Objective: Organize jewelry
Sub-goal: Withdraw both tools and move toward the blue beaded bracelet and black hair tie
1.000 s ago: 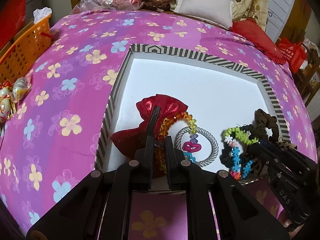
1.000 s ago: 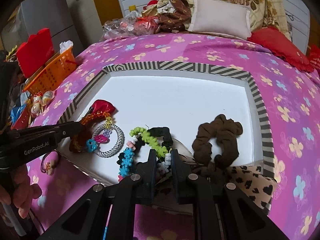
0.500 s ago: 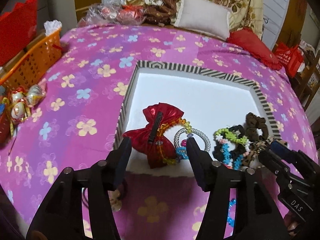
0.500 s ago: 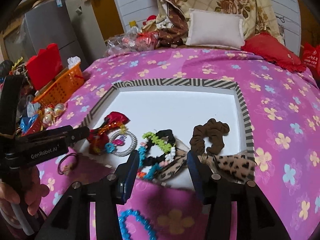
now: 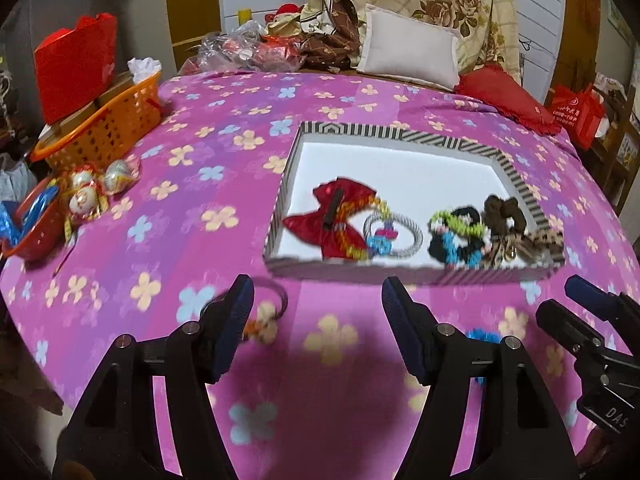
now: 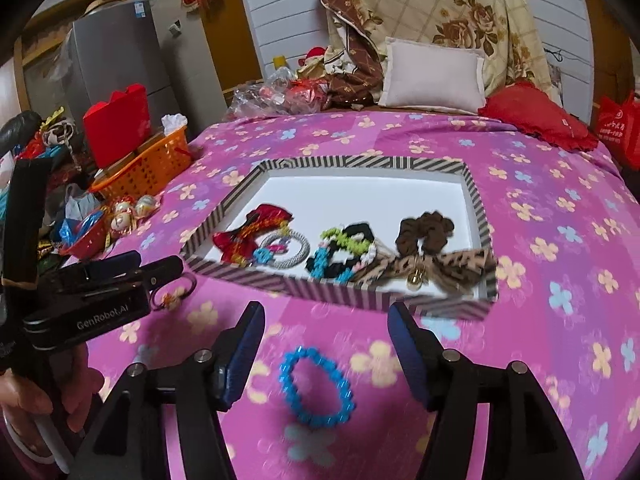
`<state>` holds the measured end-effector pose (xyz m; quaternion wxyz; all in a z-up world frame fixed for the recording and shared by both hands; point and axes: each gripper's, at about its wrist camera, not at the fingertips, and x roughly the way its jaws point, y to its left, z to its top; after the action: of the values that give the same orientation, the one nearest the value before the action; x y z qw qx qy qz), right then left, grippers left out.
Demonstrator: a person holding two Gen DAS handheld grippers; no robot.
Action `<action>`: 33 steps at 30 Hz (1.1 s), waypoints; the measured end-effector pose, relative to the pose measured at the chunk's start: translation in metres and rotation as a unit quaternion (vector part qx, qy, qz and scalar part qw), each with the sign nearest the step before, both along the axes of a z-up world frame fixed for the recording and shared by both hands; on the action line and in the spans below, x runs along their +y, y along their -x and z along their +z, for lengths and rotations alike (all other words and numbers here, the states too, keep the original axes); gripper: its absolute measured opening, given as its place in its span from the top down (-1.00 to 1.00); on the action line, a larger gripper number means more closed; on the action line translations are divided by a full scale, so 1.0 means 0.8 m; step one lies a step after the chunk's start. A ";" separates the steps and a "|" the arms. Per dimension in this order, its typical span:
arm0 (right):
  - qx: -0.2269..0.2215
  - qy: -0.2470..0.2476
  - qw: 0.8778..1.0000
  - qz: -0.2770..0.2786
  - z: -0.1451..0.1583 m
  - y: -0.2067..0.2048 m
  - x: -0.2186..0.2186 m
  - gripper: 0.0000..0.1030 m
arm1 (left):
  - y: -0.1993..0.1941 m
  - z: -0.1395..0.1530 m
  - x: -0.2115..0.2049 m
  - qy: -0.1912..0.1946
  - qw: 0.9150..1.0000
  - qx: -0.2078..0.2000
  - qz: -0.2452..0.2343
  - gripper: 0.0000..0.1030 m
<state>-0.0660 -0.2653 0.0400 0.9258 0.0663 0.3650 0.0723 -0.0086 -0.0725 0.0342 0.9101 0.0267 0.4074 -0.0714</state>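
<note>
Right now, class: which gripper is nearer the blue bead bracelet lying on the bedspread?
Right. The right gripper sits open directly over the blue bead bracelet, framing it; the left gripper is off to its left, by a hair tie.

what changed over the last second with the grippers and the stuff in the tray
Both grippers let go and pulled back from the striped tray: the left gripper released the red bow, the right gripper released the bracelets, jaws now wide. The tray's contents stayed put.

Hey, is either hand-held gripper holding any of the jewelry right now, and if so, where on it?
Nothing is held. The left hand-held gripper and right hand-held gripper are both open, over the bedspread in front of the tray.
</note>
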 end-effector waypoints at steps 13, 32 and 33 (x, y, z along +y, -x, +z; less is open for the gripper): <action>0.018 0.016 1.000 0.002 -0.026 0.051 0.021 -0.20 | 0.056 -0.035 0.023 0.009 1.000 0.018 0.018 -0.37; 0.008 0.032 0.999 0.001 -0.015 0.071 0.035 -0.33 | 0.083 -0.025 0.027 0.006 1.000 0.006 0.014 -0.37; 0.008 0.032 0.999 0.000 -0.015 0.071 0.035 -0.33 | 0.083 -0.025 0.027 0.007 1.000 0.008 0.014 -0.37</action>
<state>-0.1226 -0.2374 0.0284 0.9244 0.0368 0.3750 0.0602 -0.0753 -0.0512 0.0145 0.9077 0.0142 0.4148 -0.0616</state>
